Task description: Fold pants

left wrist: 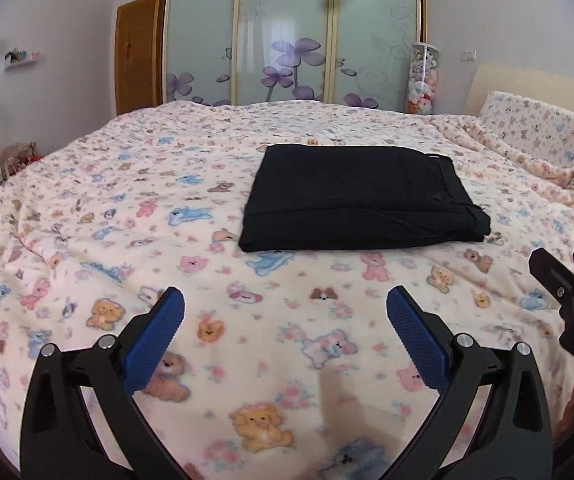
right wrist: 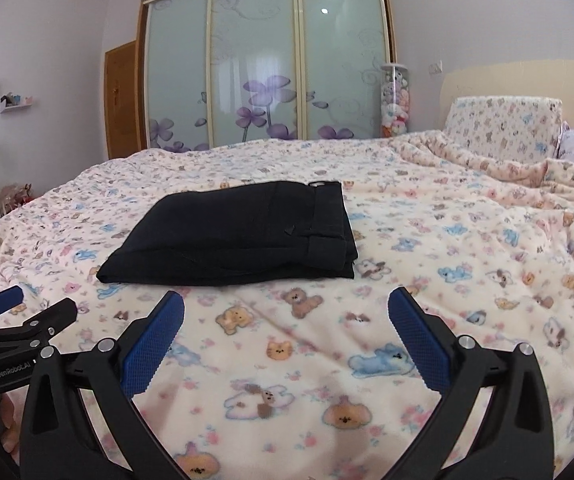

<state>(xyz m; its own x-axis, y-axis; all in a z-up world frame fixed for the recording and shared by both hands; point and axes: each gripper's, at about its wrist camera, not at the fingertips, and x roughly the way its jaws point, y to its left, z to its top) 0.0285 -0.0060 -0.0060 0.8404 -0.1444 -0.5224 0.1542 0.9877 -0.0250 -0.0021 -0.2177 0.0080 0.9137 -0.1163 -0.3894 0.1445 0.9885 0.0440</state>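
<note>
Pants, one folded stack; two gripper units, both spread wide.

Both wrist cameras sit low over the bed, side by side, facing the wardrobe. The left view looks from left of the folded pants; the right view, slightly nearer, from their right. Each catches the other gripper at its edge; both share pants, wardrobe and headboard.

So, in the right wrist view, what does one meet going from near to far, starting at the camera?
Right gripper, open fingers → bear-print blanket → folded black pants → sliding wardrobe doors.
</note>
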